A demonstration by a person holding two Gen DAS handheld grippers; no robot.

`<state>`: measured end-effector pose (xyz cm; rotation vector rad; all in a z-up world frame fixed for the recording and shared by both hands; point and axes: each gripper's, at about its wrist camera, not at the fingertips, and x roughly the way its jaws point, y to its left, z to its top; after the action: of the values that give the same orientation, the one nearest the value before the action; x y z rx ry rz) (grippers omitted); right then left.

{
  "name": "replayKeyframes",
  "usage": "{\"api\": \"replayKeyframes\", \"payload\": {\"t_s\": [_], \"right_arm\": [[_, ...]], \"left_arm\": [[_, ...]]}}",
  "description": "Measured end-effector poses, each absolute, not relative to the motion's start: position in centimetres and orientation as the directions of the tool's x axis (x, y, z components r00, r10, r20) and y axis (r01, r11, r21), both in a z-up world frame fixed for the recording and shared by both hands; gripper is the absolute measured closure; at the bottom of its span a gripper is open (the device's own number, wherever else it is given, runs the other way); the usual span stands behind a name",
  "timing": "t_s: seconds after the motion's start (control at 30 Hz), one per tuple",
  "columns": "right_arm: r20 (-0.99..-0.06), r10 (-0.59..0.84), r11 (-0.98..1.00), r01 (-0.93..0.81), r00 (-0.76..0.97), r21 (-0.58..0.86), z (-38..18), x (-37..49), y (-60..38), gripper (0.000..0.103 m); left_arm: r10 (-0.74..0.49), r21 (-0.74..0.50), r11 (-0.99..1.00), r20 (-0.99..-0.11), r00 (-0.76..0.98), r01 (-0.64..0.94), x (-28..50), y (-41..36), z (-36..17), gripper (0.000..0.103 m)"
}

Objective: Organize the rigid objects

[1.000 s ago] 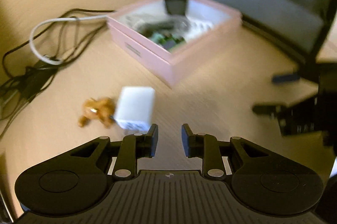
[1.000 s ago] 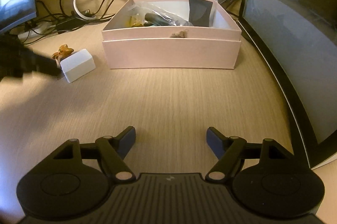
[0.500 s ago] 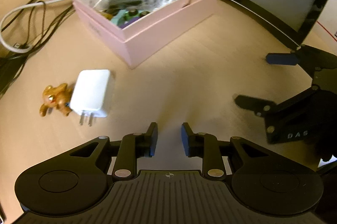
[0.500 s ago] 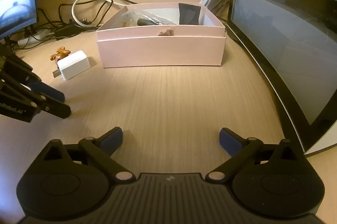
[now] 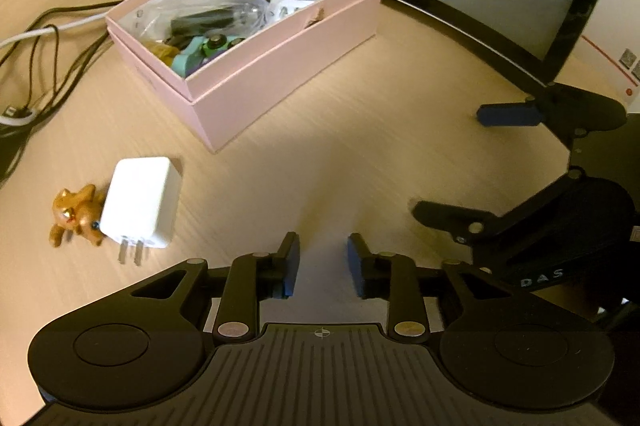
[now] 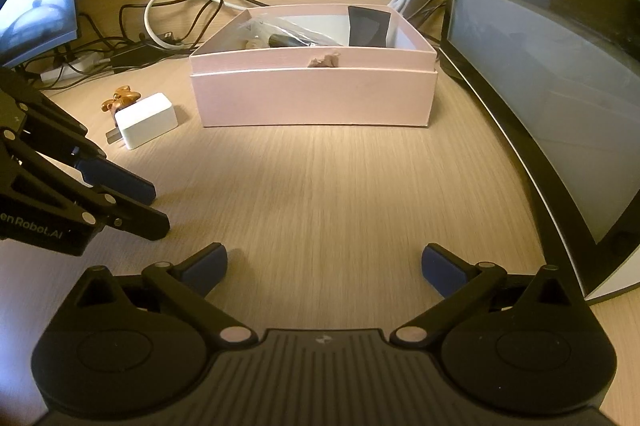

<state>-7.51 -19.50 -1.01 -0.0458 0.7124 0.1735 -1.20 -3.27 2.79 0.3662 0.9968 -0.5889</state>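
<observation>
Right now your left tongs [image 5: 323, 262] hover over bare pale wood-grain table [image 5: 360, 153], their jaws a narrow gap apart and just eased a little wider, with nothing between them. Your right tongs [image 6: 324, 266] have just been spreading and now stand wide apart, also empty, over the open table in front of the pink rectangular cardboard box [image 6: 314, 97]. That box sits open-topped beside the large dark curved monitor [image 6: 540, 85] and holds a clear plastic bag, a black wedge-shaped piece leaning against its far wall, and some green and purple bits. Left of the box, on the table, lies the white square plug-in charger [image 5: 140, 201] with its two metal prongs pointing toward you, and the small golden-brown animal figurine [image 5: 76, 216] lies touching its far side. Both are ahead and to the left of your left tongs, apart from them. Black and white cables [image 6: 168, 21] tangle behind the box.
</observation>
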Motion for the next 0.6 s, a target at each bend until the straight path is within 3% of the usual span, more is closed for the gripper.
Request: {"api": "replayKeyframes", "payload": {"t_s": [0.07,0.13,0.2,0.33,0.43,0.6], "right_arm": [[-0.654,0.144,0.984,-0.175,0.743,0.017,-1.0,-7.4,-19.5,0.0],[-0.654,0.143,0.984,-0.175,0.743,0.018,-1.0,-7.4,-19.5,0.0],[-0.654,0.143,0.984,-0.175,0.743,0.017,-1.0,-7.4,-19.5,0.0],[-0.654,0.144,0.984,-0.175,0.742,0.017,-1.0,-7.5,-19.5,0.0],[-0.655,0.143,0.984,-0.175,0.742,0.017,-1.0,-7.5,-19.5,0.0],[-0.655,0.144,0.984,-0.175,0.742,0.017,-0.9,-7.5,-19.5,0.0]], "left_arm": [[-0.251,0.047,0.822,-0.864,0.435,0.567,-0.7,-3.1,2.8,0.052],[-0.214,0.065,0.847,-0.867,0.45,0.527,-0.4,-2.9,2.6,0.029],[-0.194,0.064,0.866,-0.871,0.451,0.496,-0.1,-2.3,2.5,0.021],[-0.224,0.038,0.863,-0.865,0.449,0.504,-0.3,-1.4,2.8,0.03],[-0.249,0.058,0.868,-0.808,0.533,0.493,-0.6,-0.2,4.3,0.03],[-0.192,0.114,0.906,-0.748,0.635,0.408,2.4,2.2,5.7,0.03]]}}
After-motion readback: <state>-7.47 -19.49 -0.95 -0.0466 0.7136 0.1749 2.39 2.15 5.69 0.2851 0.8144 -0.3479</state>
